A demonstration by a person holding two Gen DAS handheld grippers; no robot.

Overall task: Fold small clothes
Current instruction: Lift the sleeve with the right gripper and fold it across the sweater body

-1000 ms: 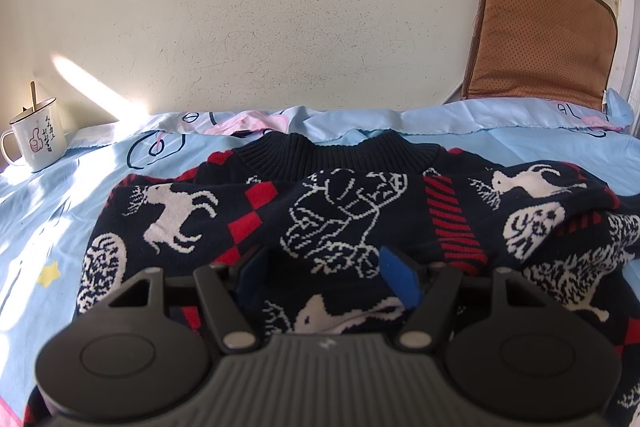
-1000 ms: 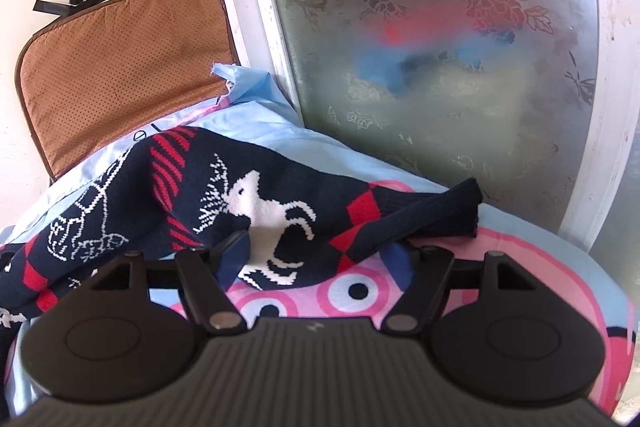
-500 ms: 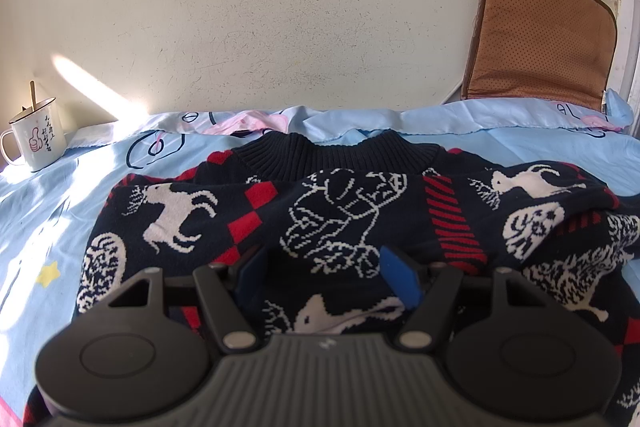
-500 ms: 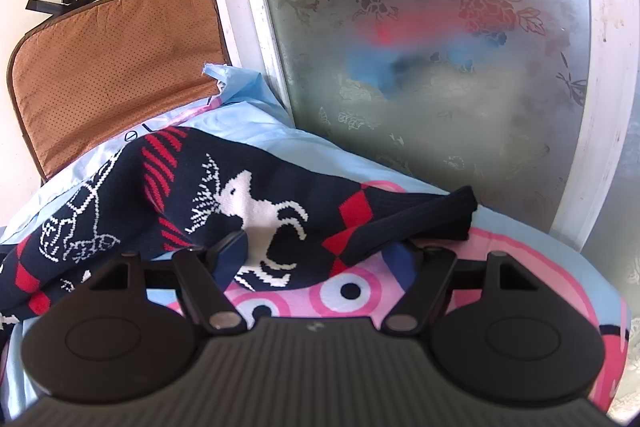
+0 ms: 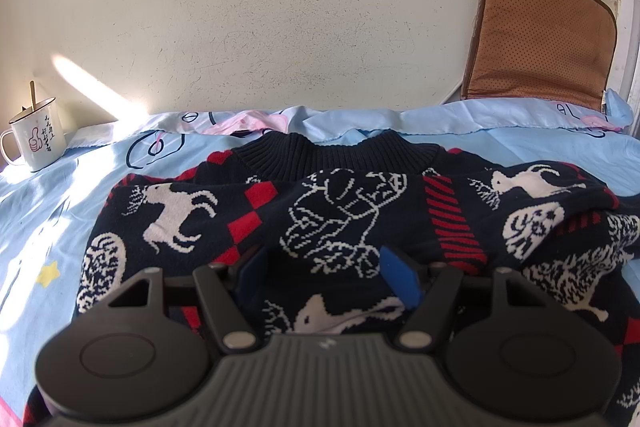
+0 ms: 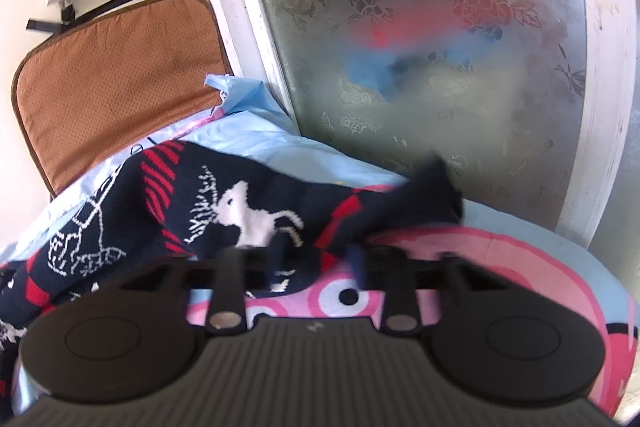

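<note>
A dark reindeer-patterned sweater [image 5: 340, 211] is lying on a blue bedsheet [image 5: 60, 211]. The left gripper [image 5: 326, 269] is hovering half-open over it. The right gripper [image 6: 316, 259] is closing around the sleeve [image 6: 400, 203]. Writing on the mug [image 5: 36, 139] is unreadable.

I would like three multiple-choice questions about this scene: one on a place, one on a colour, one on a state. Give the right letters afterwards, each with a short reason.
1. Where does the white enamel mug stand?
A. left edge of the bed, by the wall
B. on the sweater
C. against the frosted window

2. What colour are the deer on the dark navy knitted sweater?
A. yellow
B. white
C. green

3. How is the sweater's sleeve placed relative to the right gripper?
A. far from it
B. between its fingers
C. hanging from the window

Answers: 1 A, it sits on the light blue sheet below the wall; 2 B, white figures on navy; 3 B, sleeve fabric lies between the closing fingers.
</note>
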